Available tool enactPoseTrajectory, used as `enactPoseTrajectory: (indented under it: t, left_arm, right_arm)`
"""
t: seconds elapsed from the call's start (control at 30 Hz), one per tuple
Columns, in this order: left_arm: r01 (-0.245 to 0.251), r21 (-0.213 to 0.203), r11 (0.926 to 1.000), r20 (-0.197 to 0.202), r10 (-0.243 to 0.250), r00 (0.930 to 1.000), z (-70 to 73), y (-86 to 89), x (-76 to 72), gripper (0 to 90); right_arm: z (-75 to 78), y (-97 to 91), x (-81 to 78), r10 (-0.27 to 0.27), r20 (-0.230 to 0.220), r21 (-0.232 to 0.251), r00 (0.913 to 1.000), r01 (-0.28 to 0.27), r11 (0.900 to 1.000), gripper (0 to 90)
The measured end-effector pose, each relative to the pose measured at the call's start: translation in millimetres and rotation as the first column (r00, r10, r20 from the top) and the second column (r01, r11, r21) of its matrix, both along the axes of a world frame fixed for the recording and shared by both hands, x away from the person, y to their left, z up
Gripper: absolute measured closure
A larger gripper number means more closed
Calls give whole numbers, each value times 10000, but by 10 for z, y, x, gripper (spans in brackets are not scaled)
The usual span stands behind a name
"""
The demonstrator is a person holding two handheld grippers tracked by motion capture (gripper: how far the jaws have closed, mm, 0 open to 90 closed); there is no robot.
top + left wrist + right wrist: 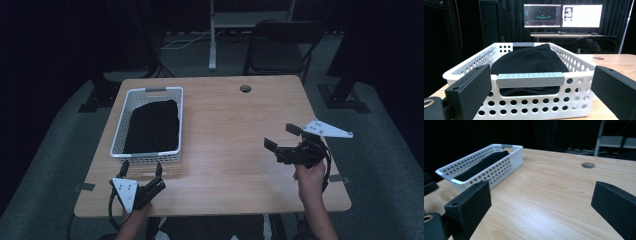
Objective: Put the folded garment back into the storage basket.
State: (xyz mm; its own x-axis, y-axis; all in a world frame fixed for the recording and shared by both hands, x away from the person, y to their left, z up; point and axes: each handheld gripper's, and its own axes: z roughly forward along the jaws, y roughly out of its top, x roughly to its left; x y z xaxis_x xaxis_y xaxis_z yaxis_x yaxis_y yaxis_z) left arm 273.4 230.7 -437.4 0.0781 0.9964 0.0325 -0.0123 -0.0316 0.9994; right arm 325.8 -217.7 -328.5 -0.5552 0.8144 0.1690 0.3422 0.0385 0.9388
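Basket (529, 105) holds black cloth (529, 61) | monitors (562, 15) behind in left gripper view | both tongs released

a light wooden desk (235, 135) with rounded corners carries the things. a white perforated basket (123, 125) stands directly on its left half, long side running front to back, a grey handle at each end. a round cable hole (245, 88) sits near the far edge. the grain runs left to right.
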Motion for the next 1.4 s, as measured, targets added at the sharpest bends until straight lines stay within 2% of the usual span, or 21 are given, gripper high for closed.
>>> enactPoseTrajectory:
  t: [0.13,0.37,0.57,0.8,0.97,1.23,1.4]
  left_arm:
    - [-4,-1,10000,-14,4,10000,0,-1,1,44]
    - [-4,2,10000,-14,4,10000,0,-1,1,44]
    - [-6,1,10000,-15,6,10000,0,-1,1,44]
    - [-7,3,10000,-17,7,10000,0,-1,2,44]
    - [-8,5,10000,-19,8,10000,0,-1,1,44]
    - [-33,5,10000,-23,33,10000,1,-2,1,44]
    - [-37,6,10000,-28,37,10000,1,-2,1,44]
  right_arm:
    - [-109,-78,-32,-127,-275,189,9995,132,9997,28]
    - [-302,-117,-79,-139,-755,-26,9970,138,9999,28]
    - [-497,-131,-90,-203,-1325,-125,9910,188,9997,28]
    - [-622,-165,-108,-236,-1501,-172,9884,213,9996,28]
    - [-738,-222,-120,-492,-1794,-155,9825,472,9988,28]
    - [-889,-317,-168,-822,-1950,107,9773,859,9962,28]
    - [-930,-344,-196,-870,-2013,285,9757,946,9951,28]
